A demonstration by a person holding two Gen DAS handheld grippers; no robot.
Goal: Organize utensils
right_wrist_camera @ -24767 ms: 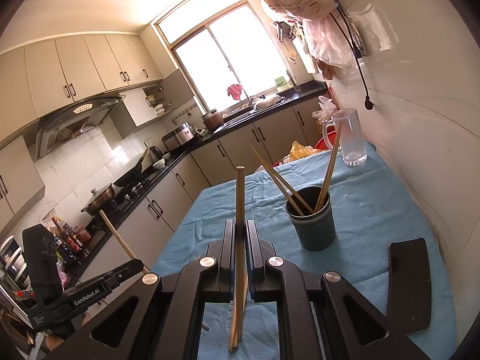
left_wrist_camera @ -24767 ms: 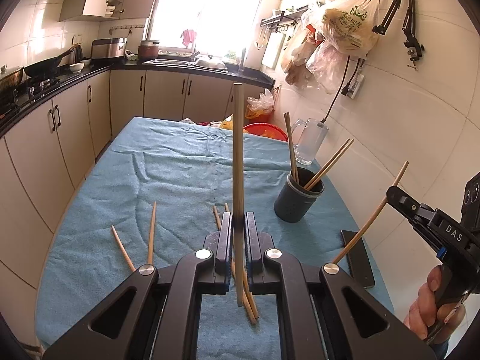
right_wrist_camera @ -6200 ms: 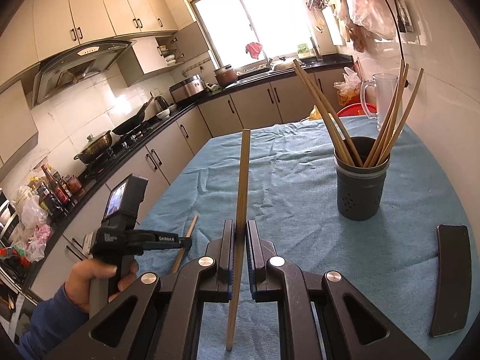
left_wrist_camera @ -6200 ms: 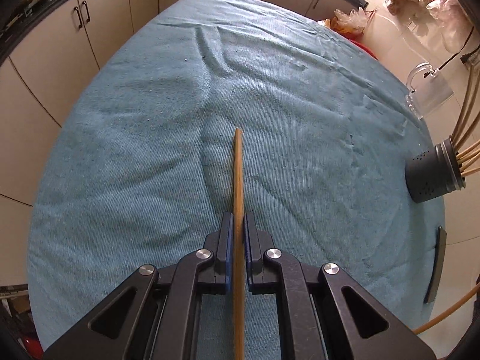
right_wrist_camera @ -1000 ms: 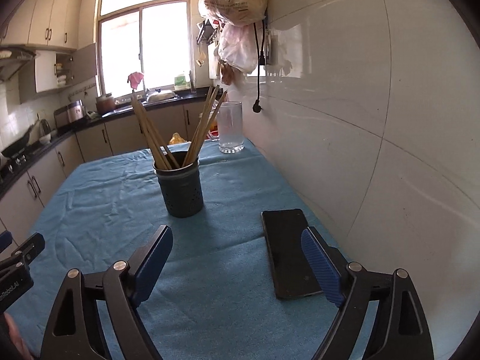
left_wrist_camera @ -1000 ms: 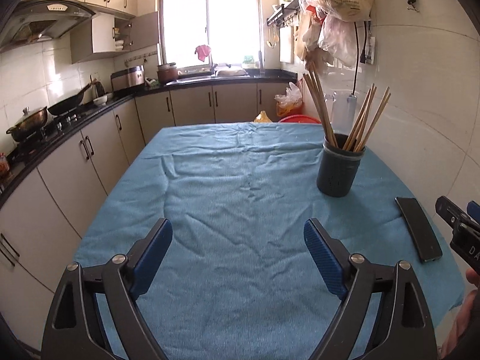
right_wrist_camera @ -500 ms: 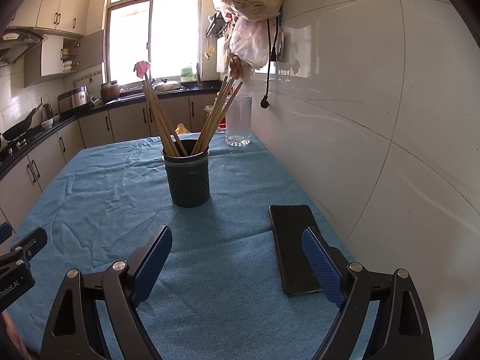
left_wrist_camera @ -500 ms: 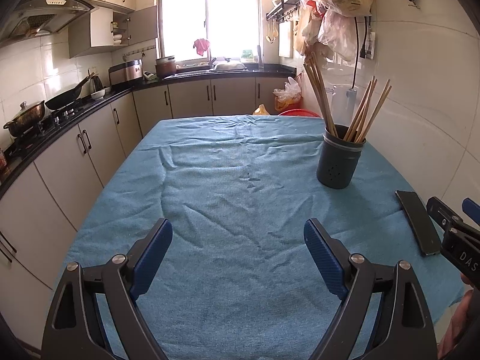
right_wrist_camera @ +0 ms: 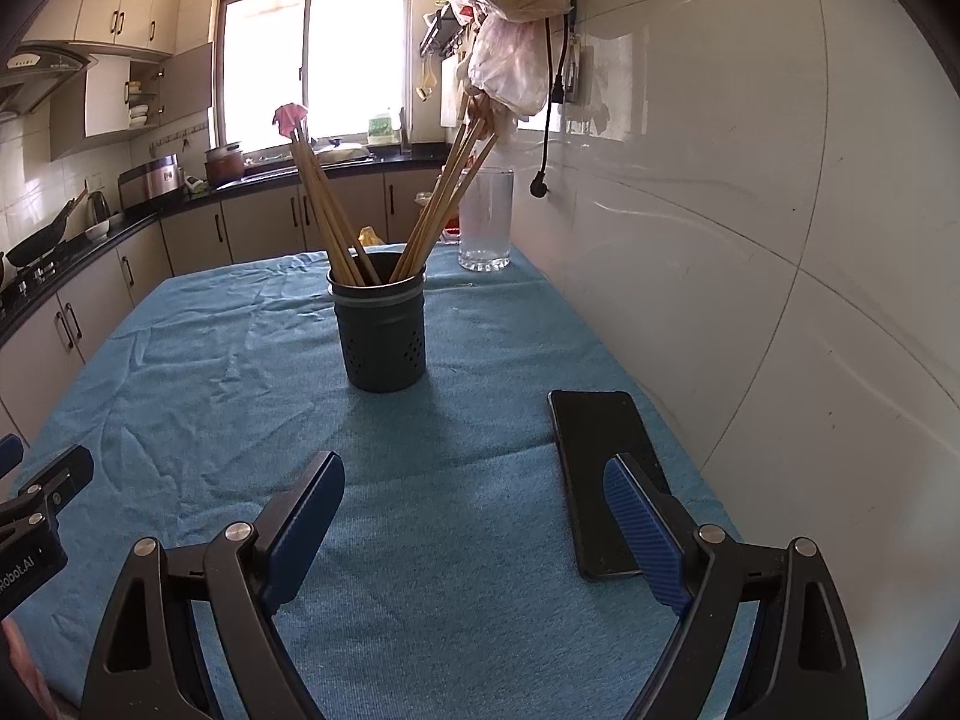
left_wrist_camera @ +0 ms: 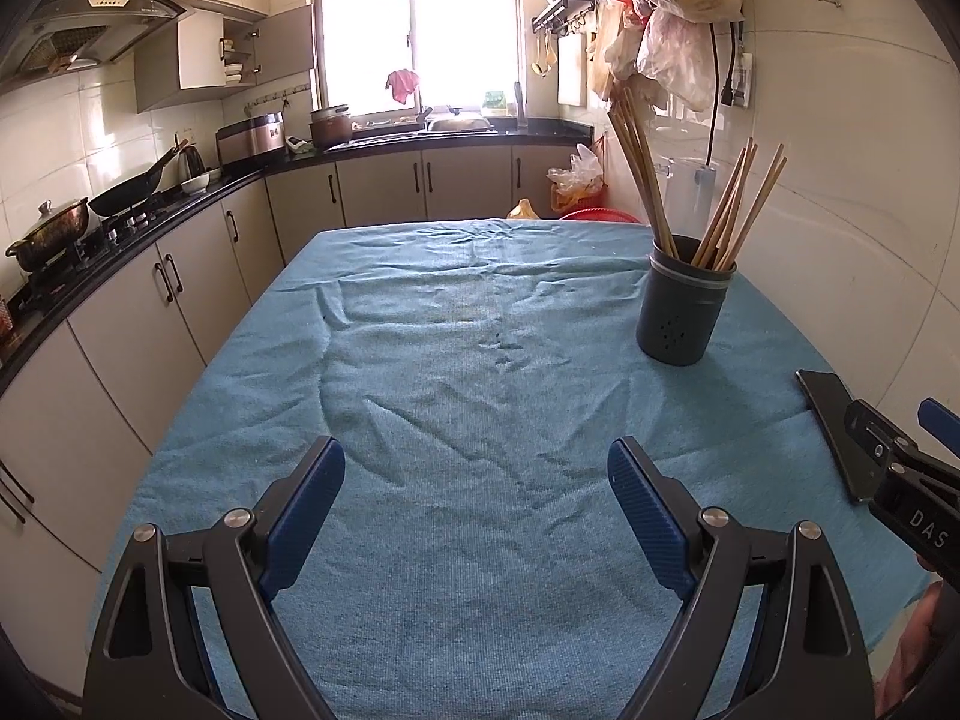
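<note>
Item 1. Table under a wrinkled blue terry cloth (left_wrist_camera: 456, 372): it filled the ground ahead of and beneath both claws. No loose utensil showed anywhere on it in either view.

Item 2. Dark grey perforated cylindrical utensil holder (right_wrist_camera: 384, 333): it stood upright on the cloth, ahead and slightly left of centre for the right-hand claw, ahead and well to the right for the left-hand one (left_wrist_camera: 681, 315).

Item 3. Bundle of long tan wooden chopsticks (right_wrist_camera: 336, 210): all stood in the holder, fanned into two groups leaning left and right. Judged from this, the sorting appeared finished or nearly so; nothing visible was left to collect.

Item 4. Flat black rectangular phone (right_wrist_camera: 600, 468): it lay on the cloth just ahead of the right claw's right finger, partly hidden by it. Probably not part of the job.

Item 5. Clear glass mug (right_wrist_camera: 486, 228): it stood beyond the holder, near the wall.

Item 6. Left two-finger black gripper with blue ribbed pads (left_wrist_camera: 477, 498): jaws were spread wide, holding nothing, raised above the cloth and touching no object.

Item 7. Right two-finger black gripper with blue ribbed pads (right_wrist_camera: 474, 504): jaws were likewise spread wide and empty, hovering short of the holder, well apart from the chopsticks.
</note>
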